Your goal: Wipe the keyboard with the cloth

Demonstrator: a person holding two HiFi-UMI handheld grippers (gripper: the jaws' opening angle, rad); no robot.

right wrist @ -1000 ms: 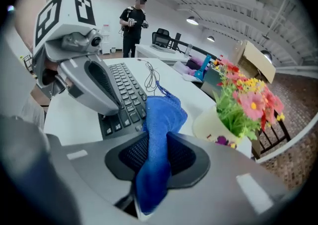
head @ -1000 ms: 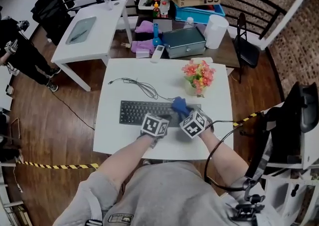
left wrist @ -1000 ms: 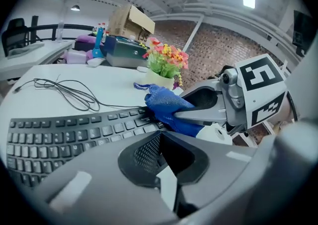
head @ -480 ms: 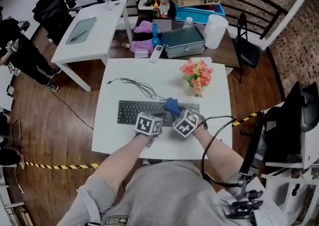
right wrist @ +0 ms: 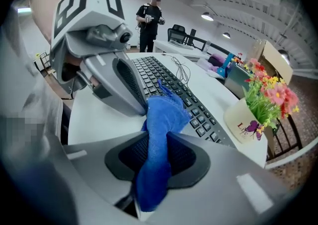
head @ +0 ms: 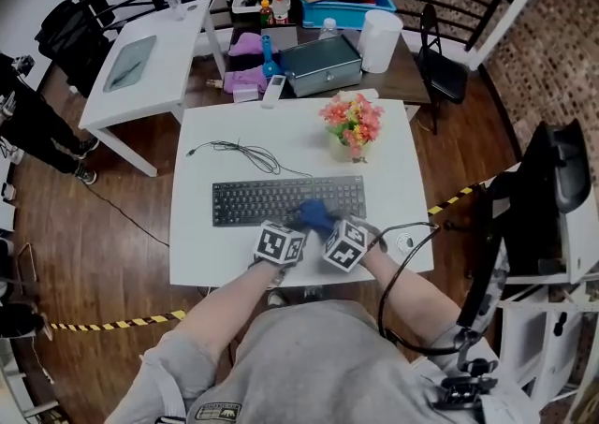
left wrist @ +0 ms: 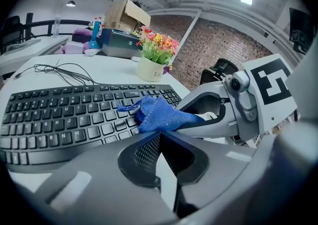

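A black keyboard [head: 271,199] lies across the middle of the white table [head: 215,258]. A bunched blue cloth [head: 315,216] rests on its right-of-centre keys near the front row. My right gripper [head: 323,226] is shut on the cloth [right wrist: 161,134], whose free end drapes onto the keys [right wrist: 169,82]. My left gripper [head: 298,230] sits close beside it on the left, its jaws shut with nothing between them [left wrist: 161,134], tip just short of the cloth [left wrist: 159,114] and over the keyboard's front edge [left wrist: 74,114]. The two grippers nearly touch.
A pot of pink and orange flowers [head: 351,127] stands behind the keyboard's right end. The keyboard's cable [head: 248,155] loops at the back left. A second white table [head: 140,62] and a cluttered desk with a grey box [head: 321,64] lie beyond. A person [right wrist: 149,18] stands far off.
Both grippers have slid left along the keyboard and toward its front row, dragging the blue cloth over the keys. The right gripper's hold on the cloth is unchanged.
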